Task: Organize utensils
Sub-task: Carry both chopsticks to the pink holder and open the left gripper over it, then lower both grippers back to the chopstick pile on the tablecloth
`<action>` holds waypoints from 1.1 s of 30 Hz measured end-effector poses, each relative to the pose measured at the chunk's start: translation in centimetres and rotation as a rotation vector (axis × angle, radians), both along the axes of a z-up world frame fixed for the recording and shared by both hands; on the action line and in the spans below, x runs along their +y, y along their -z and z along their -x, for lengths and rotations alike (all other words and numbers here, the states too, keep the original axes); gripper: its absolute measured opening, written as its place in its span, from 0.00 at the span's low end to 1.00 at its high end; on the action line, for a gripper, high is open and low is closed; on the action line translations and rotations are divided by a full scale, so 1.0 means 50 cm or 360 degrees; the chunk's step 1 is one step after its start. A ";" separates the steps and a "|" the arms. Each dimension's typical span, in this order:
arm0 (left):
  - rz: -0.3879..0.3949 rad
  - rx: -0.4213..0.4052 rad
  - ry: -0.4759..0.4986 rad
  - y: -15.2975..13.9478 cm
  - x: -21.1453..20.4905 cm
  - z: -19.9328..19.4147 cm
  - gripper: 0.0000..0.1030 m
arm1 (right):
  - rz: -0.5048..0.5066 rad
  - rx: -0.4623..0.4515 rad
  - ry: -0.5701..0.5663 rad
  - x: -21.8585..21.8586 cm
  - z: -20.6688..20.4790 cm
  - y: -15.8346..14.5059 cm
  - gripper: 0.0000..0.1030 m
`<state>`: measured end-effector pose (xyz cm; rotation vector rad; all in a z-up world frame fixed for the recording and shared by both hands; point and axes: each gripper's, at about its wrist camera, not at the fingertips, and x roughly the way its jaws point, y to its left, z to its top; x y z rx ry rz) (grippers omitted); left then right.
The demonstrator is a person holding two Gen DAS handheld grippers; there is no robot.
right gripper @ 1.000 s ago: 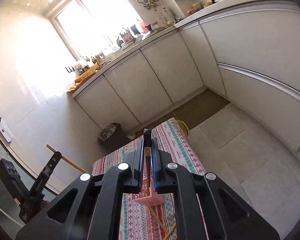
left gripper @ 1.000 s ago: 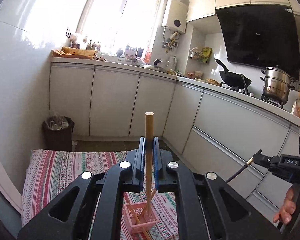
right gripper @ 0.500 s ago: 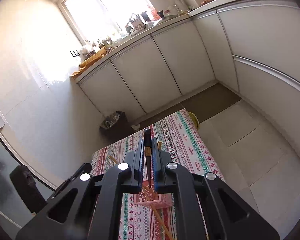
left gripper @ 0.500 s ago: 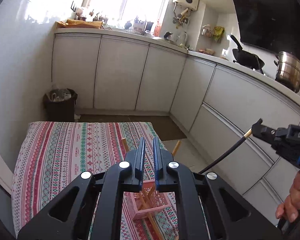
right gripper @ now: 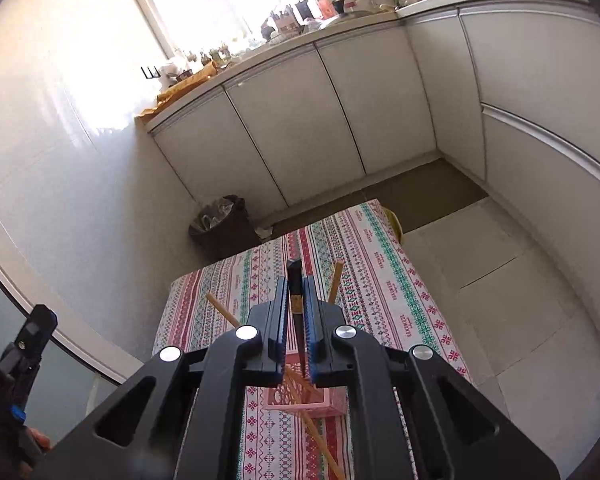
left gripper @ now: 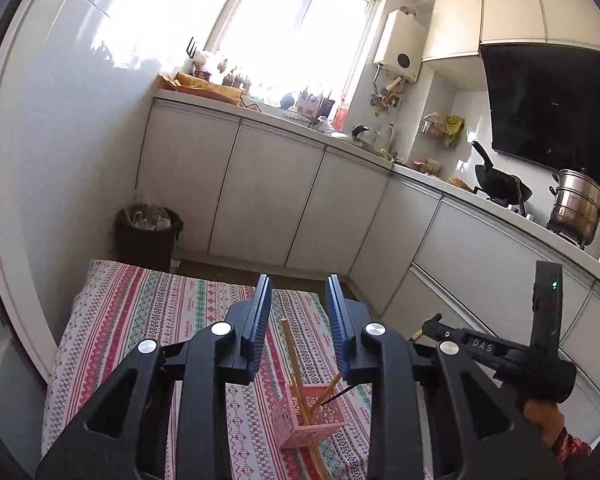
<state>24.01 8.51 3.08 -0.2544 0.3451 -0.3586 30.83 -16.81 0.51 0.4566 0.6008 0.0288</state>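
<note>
A pink lattice utensil basket (left gripper: 310,420) stands on the striped tablecloth (left gripper: 148,320), with wooden chopsticks (left gripper: 292,356) leaning in it. My left gripper (left gripper: 298,304) is open and empty above the basket. My right gripper (right gripper: 296,300) is shut on a dark chopstick (right gripper: 295,280), held upright over the basket (right gripper: 304,398). In the left wrist view the right gripper (left gripper: 432,320) comes in from the right, and the dark chopstick's tip (left gripper: 340,394) reaches into the basket.
A wooden chopstick (right gripper: 320,440) lies on the cloth by the basket. A black bin (left gripper: 148,232) stands past the table's far edge. White cabinets (left gripper: 260,200) run behind and to the right, with a wok (left gripper: 500,188) and a steel pot (left gripper: 576,208) on the counter.
My left gripper let go of its wooden chopstick, which now stands in the basket, and opened wide. My right gripper lowered its dark chopstick towards the basket.
</note>
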 end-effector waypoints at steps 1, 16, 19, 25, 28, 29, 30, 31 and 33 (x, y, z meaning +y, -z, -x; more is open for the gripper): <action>-0.0004 0.0011 -0.0007 0.003 0.001 -0.002 0.26 | -0.0002 0.0003 -0.0016 0.006 -0.006 0.013 0.10; -0.0128 0.0080 0.0068 0.025 -0.025 0.004 0.38 | -0.0068 -0.0107 0.0088 -0.035 0.109 0.009 0.44; -0.0153 0.0091 0.0072 0.034 -0.033 0.010 0.52 | -0.0078 -0.0167 0.0162 -0.052 0.166 0.021 0.73; -0.0202 0.0079 0.0101 0.047 -0.059 0.040 0.93 | 0.0057 -0.0222 0.0296 -0.063 0.262 0.053 0.91; -0.0260 0.0098 0.0164 0.060 -0.082 0.053 0.93 | 0.0162 -0.0190 0.0311 -0.055 0.293 0.072 0.92; -0.0273 0.0101 0.0176 0.066 -0.088 0.057 0.93 | 0.0185 -0.0182 0.0319 -0.054 0.306 0.081 0.92; -0.0285 0.0108 0.0191 0.073 -0.094 0.062 0.93 | 0.0199 -0.0170 0.0319 -0.054 0.316 0.088 0.92; -0.0298 0.0121 0.0209 0.079 -0.101 0.065 0.93 | 0.0207 -0.0157 0.0312 -0.052 0.326 0.096 0.93; -0.0324 0.0137 0.0236 0.090 -0.113 0.071 0.93 | 0.0220 -0.0137 0.0312 -0.046 0.348 0.112 0.93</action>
